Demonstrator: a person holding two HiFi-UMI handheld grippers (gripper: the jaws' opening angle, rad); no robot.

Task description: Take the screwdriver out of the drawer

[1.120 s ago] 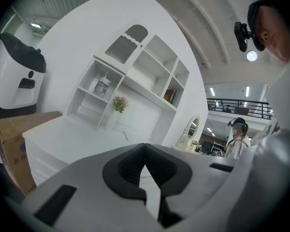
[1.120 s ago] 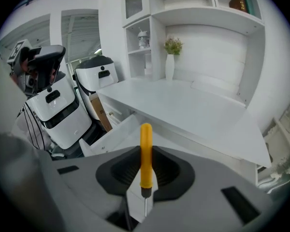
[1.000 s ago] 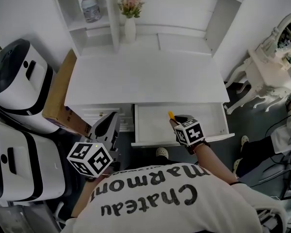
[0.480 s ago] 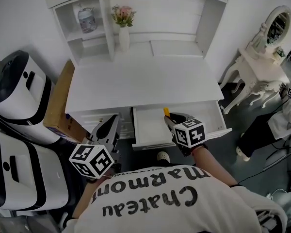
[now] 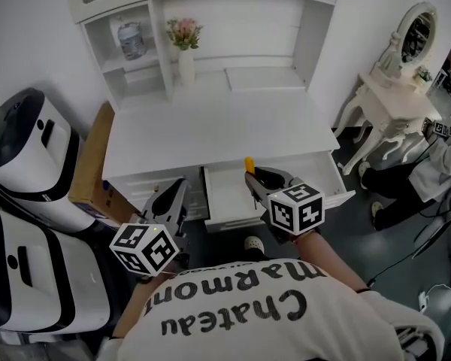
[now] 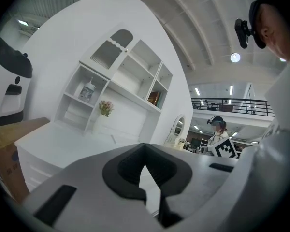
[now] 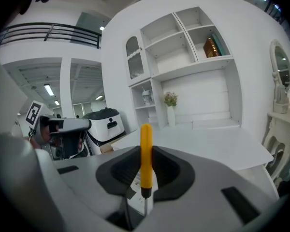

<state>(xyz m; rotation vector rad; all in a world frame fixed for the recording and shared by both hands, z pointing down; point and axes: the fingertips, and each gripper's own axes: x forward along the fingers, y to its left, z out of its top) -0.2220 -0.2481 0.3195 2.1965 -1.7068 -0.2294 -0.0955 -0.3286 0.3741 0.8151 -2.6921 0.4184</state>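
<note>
right gripper (image 7: pixel 145 197) clamped on the screwdriver (image 7: pixel 145 151), yellow handle sticking up, held above the open drawer (image 5: pixel 225 192) by the desk (image 5: pixel 210 126) edge. left gripper (image 6: pixel 145 178) closed, empty. looks basically out; only set-down left.

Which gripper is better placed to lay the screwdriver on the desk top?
Probably the right gripper: its jaws clamp the yellow-handled screwdriver above the open drawer, near the desk top. The left gripper holds nothing.
</note>
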